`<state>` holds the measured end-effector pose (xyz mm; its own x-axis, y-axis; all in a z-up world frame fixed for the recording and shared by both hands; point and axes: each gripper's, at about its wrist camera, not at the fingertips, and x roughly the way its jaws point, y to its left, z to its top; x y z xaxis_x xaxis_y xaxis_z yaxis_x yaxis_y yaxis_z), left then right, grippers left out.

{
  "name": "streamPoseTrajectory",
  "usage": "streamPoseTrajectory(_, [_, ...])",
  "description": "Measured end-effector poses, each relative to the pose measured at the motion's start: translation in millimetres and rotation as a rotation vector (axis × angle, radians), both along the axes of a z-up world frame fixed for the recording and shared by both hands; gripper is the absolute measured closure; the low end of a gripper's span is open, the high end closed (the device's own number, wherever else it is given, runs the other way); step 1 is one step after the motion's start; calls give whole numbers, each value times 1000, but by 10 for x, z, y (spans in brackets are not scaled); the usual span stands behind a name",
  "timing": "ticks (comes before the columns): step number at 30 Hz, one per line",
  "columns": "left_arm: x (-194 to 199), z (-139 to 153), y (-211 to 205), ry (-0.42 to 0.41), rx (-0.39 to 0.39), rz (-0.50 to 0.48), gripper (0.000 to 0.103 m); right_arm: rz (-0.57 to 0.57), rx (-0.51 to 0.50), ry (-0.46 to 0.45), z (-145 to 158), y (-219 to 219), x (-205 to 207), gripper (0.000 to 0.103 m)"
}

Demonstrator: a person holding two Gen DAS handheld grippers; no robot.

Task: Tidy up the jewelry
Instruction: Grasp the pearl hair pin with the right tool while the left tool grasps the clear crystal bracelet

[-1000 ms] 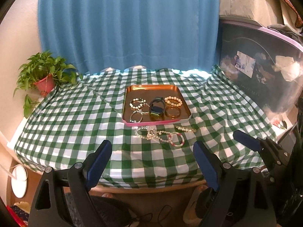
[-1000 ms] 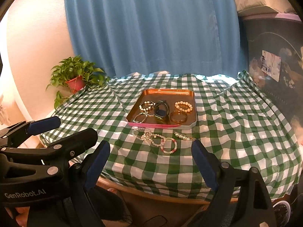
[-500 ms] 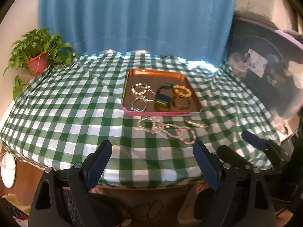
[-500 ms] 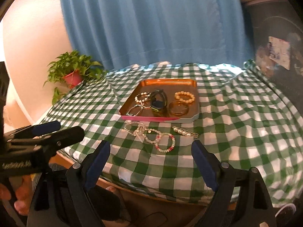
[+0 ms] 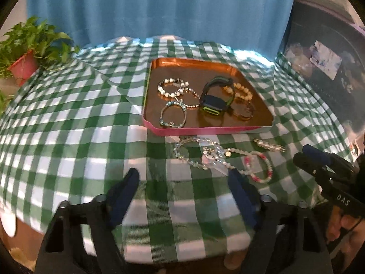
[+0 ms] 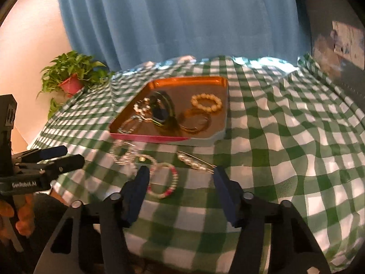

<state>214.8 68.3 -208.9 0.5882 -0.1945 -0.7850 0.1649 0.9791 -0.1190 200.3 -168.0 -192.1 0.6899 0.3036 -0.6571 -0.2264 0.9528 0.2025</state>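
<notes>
Now both claws hover over loose jewelry on the green-checked desk (image 5: 68, 137).
Left claw (image 5: 182, 182) closing, empty, behind a clear-beaded necklace (image 5: 205, 155); right claw (image 6: 180, 178) closing around a pink-and-white beaded bracelet (image 6: 163, 183), pads apart from it.

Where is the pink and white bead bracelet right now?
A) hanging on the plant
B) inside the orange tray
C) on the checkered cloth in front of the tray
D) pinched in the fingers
C: the pink and white bead bracelet lies flat on the green checkered cloth, nearer the camera than the orange tray, beside the clear bead strand; nothing is pinching it.
</notes>
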Motion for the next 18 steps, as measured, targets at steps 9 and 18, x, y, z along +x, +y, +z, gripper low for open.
streamPoseTrajectory(9, [497,-346,27,16,-3,-39,47,60,-91,-19,-178,-29,310,73])
streamPoseTrajectory(18, [477,-481,-131,-50,83,-90,63,109,-162,-34,-364,70,412,78])
